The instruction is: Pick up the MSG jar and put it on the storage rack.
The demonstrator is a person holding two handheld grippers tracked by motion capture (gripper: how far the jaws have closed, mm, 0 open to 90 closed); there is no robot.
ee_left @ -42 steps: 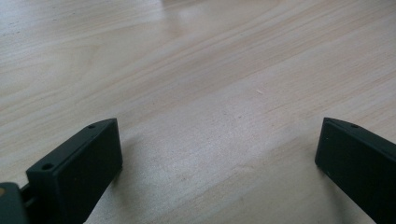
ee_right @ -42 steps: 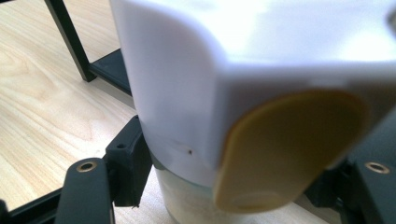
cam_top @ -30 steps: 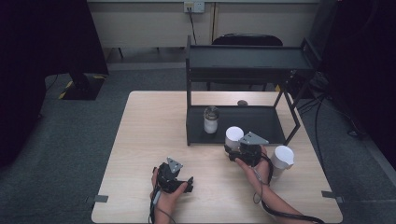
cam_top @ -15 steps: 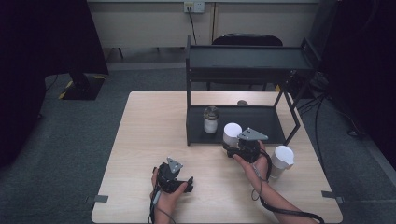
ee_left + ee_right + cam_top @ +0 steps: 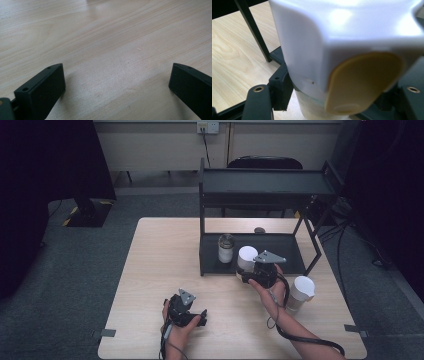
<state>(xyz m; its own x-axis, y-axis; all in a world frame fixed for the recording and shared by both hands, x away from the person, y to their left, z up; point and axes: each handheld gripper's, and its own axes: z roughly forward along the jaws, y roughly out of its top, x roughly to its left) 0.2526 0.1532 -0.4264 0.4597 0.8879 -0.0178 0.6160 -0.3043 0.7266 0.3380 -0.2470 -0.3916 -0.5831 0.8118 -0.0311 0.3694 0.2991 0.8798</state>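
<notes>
1. Holding a white-lidded container point(image 5: 342, 50), the right gripper point(image 5: 250, 272) has its jaws clamped on the body just under the lid, at the front edge of the black rack's point(image 5: 265, 185) lower shelf.
2. Change vs a sec ago: right gripper + container have risen a little and edged toward the shelf; prob. a lift to set it inside, beside the small jar point(image 5: 226, 248) at the shelf's left end.
3. Contents hard to tell; right gripper view is too close.
4. Left gripper point(image 5: 192, 319) has stayed put near the table's point(image 5: 160, 270) front edge, jaws wide, nothing between them.
5. A second white-lidded cup point(image 5: 301, 289) waits near the table's right edge.
</notes>
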